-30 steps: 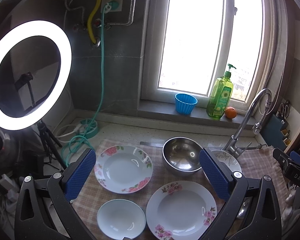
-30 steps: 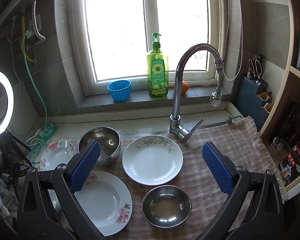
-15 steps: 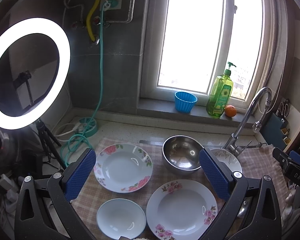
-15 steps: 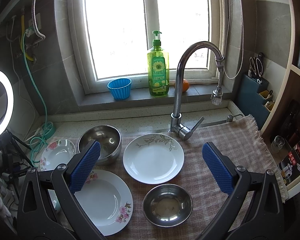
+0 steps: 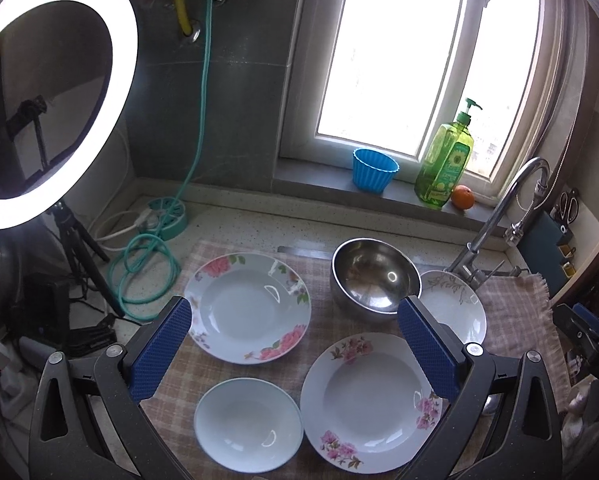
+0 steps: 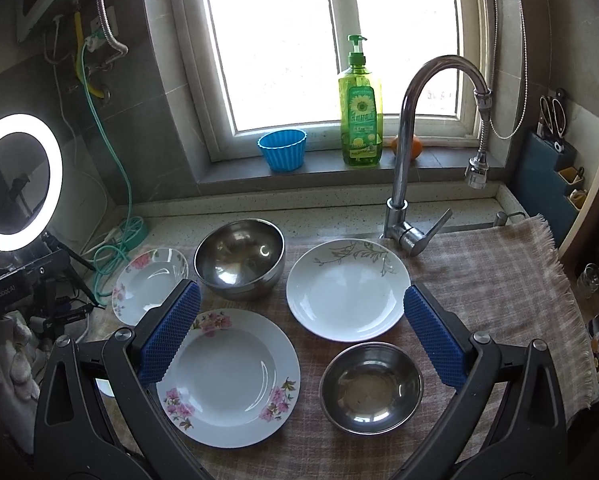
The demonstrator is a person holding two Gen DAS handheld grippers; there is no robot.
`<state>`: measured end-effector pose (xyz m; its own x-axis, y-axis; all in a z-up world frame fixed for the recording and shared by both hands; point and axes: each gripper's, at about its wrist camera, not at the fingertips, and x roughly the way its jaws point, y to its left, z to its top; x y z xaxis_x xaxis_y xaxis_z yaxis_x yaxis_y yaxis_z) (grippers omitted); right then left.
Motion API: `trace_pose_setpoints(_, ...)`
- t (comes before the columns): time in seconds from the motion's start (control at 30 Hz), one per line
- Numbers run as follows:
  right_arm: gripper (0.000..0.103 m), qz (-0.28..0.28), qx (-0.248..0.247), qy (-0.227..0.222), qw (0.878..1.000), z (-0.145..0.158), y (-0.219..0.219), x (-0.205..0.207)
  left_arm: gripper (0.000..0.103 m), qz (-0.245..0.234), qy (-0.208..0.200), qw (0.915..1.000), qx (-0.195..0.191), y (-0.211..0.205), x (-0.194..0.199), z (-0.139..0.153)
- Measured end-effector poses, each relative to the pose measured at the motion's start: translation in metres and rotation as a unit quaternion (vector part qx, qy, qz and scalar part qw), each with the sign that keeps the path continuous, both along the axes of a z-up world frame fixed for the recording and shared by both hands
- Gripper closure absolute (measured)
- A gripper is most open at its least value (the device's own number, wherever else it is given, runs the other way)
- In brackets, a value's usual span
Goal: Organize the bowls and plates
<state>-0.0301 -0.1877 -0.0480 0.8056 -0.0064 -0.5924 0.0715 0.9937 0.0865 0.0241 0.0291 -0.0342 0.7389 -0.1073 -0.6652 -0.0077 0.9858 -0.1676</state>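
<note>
Both the left gripper (image 5: 295, 344) and the right gripper (image 6: 301, 332) are held above the checked cloth (image 6: 499, 280) with fingers spread wide, nothing gripped. At lower centre of the right view lies the large floral plate (image 6: 227, 376): glazed, slippery, breakable, best pinched at its rim. Upper right of it, the leaf-patterned plate (image 6: 347, 292) is judged alike. The big steel bowl (image 6: 239, 258) and small steel bowl (image 6: 371, 388) look light and tough; their thin rims should be taken.

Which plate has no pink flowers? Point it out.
The plate with the brown leaf sprig, beside the faucet base. The other two plates carry pink blossoms on their rims.
</note>
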Motion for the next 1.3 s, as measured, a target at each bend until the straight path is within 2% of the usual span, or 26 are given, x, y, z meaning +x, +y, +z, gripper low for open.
trace_pose_setpoints(0.1, 0.000, 0.007, 0.012, 0.021, 1.000, -0.013, 0.000, -0.004, 0.001, -0.015, 0.012, 0.9998, 0.000, 0.002, 0.002, -0.008)
trace_pose_setpoints(0.33, 0.000, 0.002, 0.090, 0.081, 0.993, -0.057, -0.009, -0.012, 0.001, -0.072, 0.057, 0.9958, 0.007, -0.004, 0.018, -0.034)
trace_pose_setpoints(0.43, 0.000, 0.004, 0.092, 0.101, 0.991, -0.073, -0.004, -0.017, 0.002, -0.101, 0.085, 0.9913, -0.001, -0.009, 0.026, -0.048)
trace_pose_setpoints(0.5, 0.000, 0.007, 0.087, 0.110, 0.990, -0.081, 0.001, -0.020, 0.008, -0.115, 0.100, 0.9883, -0.002, -0.013, 0.030, -0.056)
trace_pose_setpoints(0.57, 0.005, 0.007, 0.083, 0.120, 0.989, -0.089, 0.003, -0.023, 0.012, -0.132, 0.115, 0.9845, -0.003, -0.017, 0.035, -0.062)
trace_pose_setpoints(0.63, 0.015, 0.008, 0.083, 0.137, 0.987, -0.100, 0.005, -0.025, 0.023, -0.151, 0.131, 0.9798, -0.007, -0.020, 0.041, -0.067)
trace_pose_setpoints(0.7, 0.018, 0.004, 0.098, 0.153, 0.983, -0.111, 0.003, -0.027, 0.040, -0.170, 0.144, 0.9747, -0.015, -0.024, 0.046, -0.073)
trace_pose_setpoints(0.73, 0.021, 0.003, 0.109, 0.161, 0.981, -0.116, 0.002, -0.028, 0.042, -0.180, 0.150, 0.9720, -0.014, -0.027, 0.049, -0.076)
trace_pose_setpoints(0.87, 0.030, 0.003, 0.146, 0.189, 0.971, -0.137, 0.001, -0.029, 0.060, -0.224, 0.190, 0.9556, -0.014, -0.038, 0.062, -0.093)
trace_pose_setpoints(0.93, 0.040, 0.002, 0.168, 0.200, 0.965, -0.147, -0.001, -0.029, 0.062, -0.231, 0.210, 0.9495, -0.029, -0.038, 0.072, -0.102)
trace_pose_setpoints(1.03, 0.042, -0.004, 0.189, 0.209, 0.959, -0.158, -0.004, -0.030, 0.063, -0.229, 0.240, 0.9417, -0.056, -0.036, 0.087, -0.113)
trace_pose_setpoints(1.27, 0.067, -0.008, 0.239, 0.228, 0.944, -0.179, -0.014, -0.025, 0.071, -0.244, 0.258, 0.9335, -0.048, -0.048, 0.104, -0.127)
trace_pose_setpoints(1.3, 0.067, -0.008, 0.243, 0.230, 0.942, -0.181, -0.015, -0.024, 0.076, -0.246, 0.260, 0.9326, -0.046, -0.051, 0.107, -0.129)
